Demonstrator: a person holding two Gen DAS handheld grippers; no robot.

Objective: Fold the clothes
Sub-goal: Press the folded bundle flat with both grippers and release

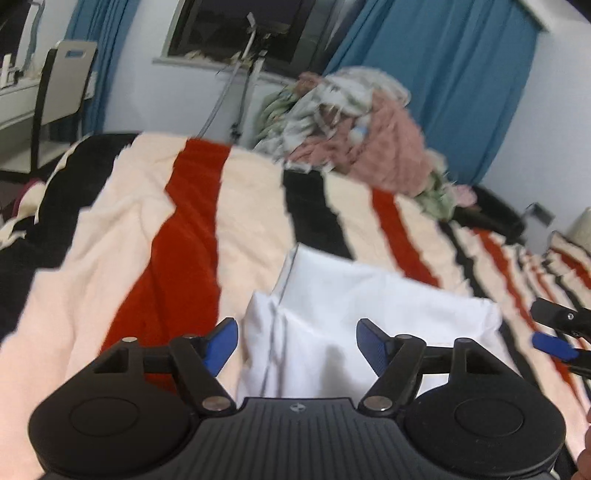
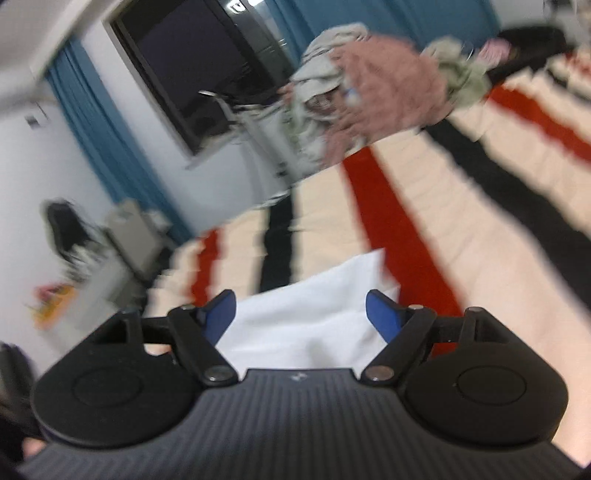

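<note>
A white garment (image 1: 369,317) lies folded on the striped blanket (image 1: 147,236), just ahead of my left gripper (image 1: 297,341). That gripper stands open, its blue pads (image 1: 221,343) wide apart above the cloth and pressing on nothing. In the right wrist view the same white garment (image 2: 306,317) lies under my right gripper (image 2: 300,314), which is open too, blue pads (image 2: 384,317) spread with no cloth pinched. The right gripper's fingers (image 1: 554,332) show at the right edge of the left wrist view, beside the garment.
A heap of pink and pale green clothes (image 1: 354,133) is piled at the far side of the bed, also seen as a clothes heap (image 2: 376,85). Blue curtains (image 1: 443,62) and a dark window (image 1: 243,26) lie behind. A chair (image 1: 62,85) stands far left.
</note>
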